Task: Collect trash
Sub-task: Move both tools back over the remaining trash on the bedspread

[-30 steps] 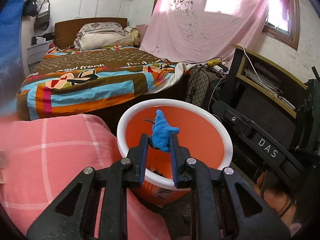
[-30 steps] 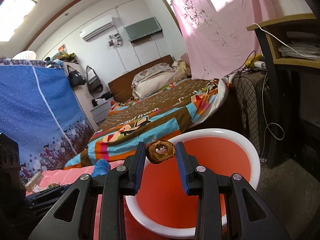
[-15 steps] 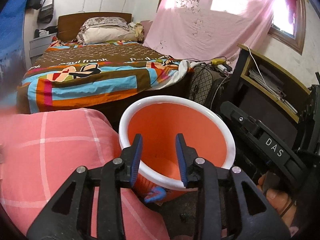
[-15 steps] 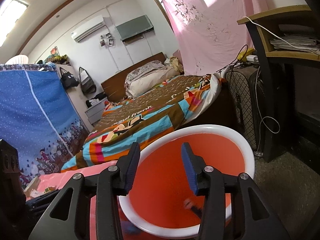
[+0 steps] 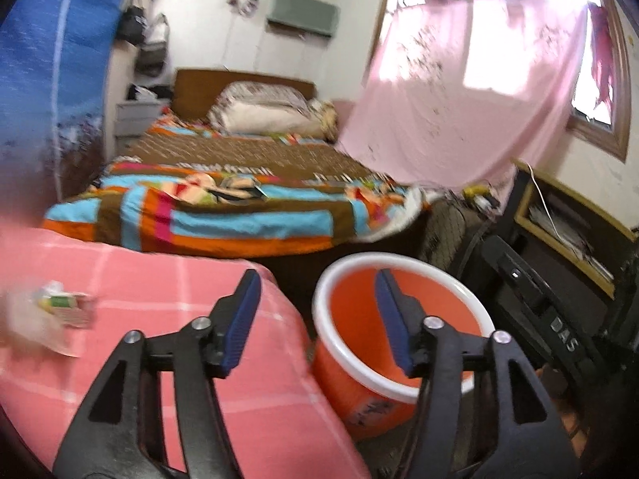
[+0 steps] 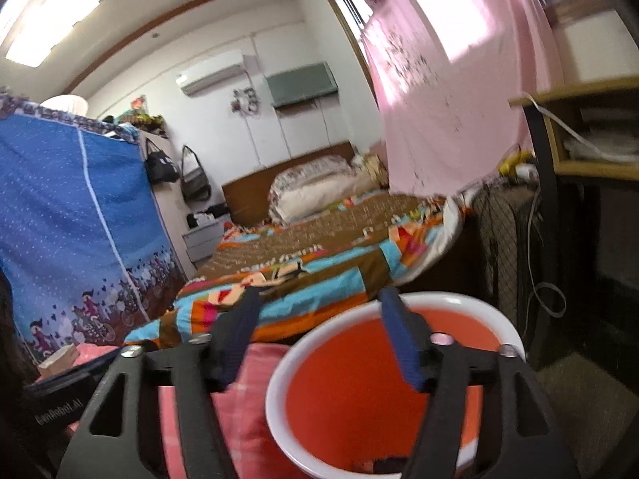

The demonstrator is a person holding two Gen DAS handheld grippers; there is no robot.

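Observation:
An orange bin with a white rim [image 5: 401, 269] stands on the floor beside a pink checked surface [image 5: 159, 283]; it also shows in the right wrist view [image 6: 351, 399]. My left gripper [image 5: 315, 315] is wide open and empty, over the gap between the pink surface and the bin. My right gripper [image 6: 319, 331] is wide open and empty, above the bin's left rim. Blurred scraps of trash, white with green [image 5: 60, 307], lie on the pink surface at the left. Something dark lies at the bin's bottom [image 6: 379, 465].
A bed with a striped colourful cover [image 5: 239, 199] stands behind the bin. A dark shelf unit [image 5: 559, 239] and the other gripper's body [image 5: 551, 311] are at the right. A blue fabric wardrobe [image 6: 68, 219] is at the left. A pink curtain [image 5: 459, 92] hangs at the window.
Both grippers opened and dropped their loads, the blue scrap and the brown ring, into the bin. Both then opened wider and swung left and up.

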